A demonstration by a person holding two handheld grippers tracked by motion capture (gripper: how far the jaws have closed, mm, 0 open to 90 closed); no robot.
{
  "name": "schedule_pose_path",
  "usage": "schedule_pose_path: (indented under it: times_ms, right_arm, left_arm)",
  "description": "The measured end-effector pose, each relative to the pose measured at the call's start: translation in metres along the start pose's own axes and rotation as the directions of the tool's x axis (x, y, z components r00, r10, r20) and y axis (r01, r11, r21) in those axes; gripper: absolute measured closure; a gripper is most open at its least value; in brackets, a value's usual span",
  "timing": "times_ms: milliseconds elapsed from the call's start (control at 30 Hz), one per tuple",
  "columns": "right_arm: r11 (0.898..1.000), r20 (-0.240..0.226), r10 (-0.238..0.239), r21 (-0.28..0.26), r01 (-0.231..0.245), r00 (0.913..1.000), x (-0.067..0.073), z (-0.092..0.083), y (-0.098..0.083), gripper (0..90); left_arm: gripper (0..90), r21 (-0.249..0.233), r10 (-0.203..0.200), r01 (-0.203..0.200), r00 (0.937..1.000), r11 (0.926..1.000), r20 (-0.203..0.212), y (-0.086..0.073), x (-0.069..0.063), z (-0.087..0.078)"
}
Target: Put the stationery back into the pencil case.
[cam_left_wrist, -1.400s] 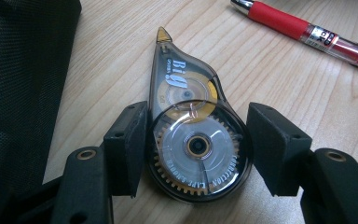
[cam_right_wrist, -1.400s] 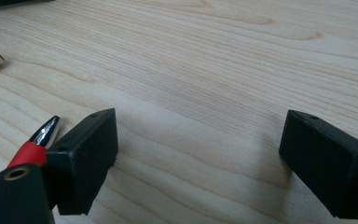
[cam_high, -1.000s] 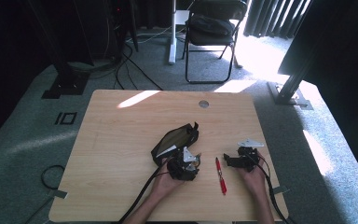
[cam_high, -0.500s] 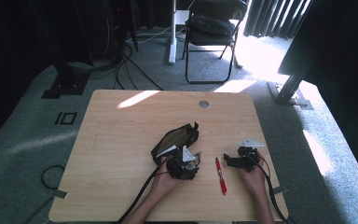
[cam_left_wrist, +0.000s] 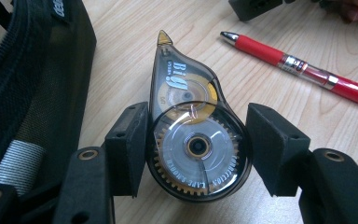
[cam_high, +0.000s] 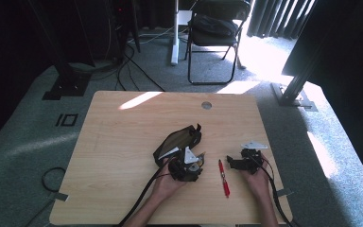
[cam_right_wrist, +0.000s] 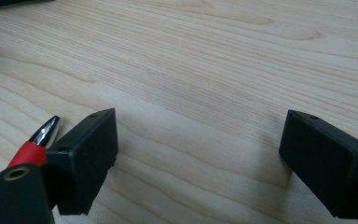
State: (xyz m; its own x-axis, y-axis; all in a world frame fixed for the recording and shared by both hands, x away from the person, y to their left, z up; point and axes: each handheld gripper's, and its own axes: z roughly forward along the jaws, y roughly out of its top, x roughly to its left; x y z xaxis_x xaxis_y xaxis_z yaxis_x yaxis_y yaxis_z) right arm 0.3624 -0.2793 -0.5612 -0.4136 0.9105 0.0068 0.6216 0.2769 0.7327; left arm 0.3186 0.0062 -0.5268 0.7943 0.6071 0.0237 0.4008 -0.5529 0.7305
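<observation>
Nothing has moved since a moment ago: my left gripper (cam_left_wrist: 193,154) sits spread around the tape roller (cam_left_wrist: 193,140) near the table's (cam_high: 123,142) front edge, beside the black pouch (cam_left_wrist: 23,93), so I should squeeze gently on its round part.

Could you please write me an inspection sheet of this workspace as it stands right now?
Surface: light wooden table, a round hole near its far edge, sun patches on it.
Job's things: correction tape dispenser flat on the table, between the left gripper's jaws; black pencil case just beyond it.
Clutter: red pen lying between the hands.
Grippers: left gripper has one pad at the dispenser's side, the other apart from it, not clamped; right gripper open, with bare wood between its jaws, pen tip beside one jaw.
Cables: one trails from each gripper; more on the floor.
Surroundings: folding chair, dark curtains, grey carpet.
</observation>
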Motion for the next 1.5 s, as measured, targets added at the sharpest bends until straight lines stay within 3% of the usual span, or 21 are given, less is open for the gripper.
schedule_pose_path:
  times_ms: [1500]
  right_arm:
    - [1.000, 0.000, 0.000, 0.000, 0.000, 1.0000, 0.000, 0.000, 0.000, 11.3]
  left_arm:
    - [41.8, -0.070, 0.033, -0.032, 0.9994, 0.9970, 0.012, 0.017, -0.006, -0.026]
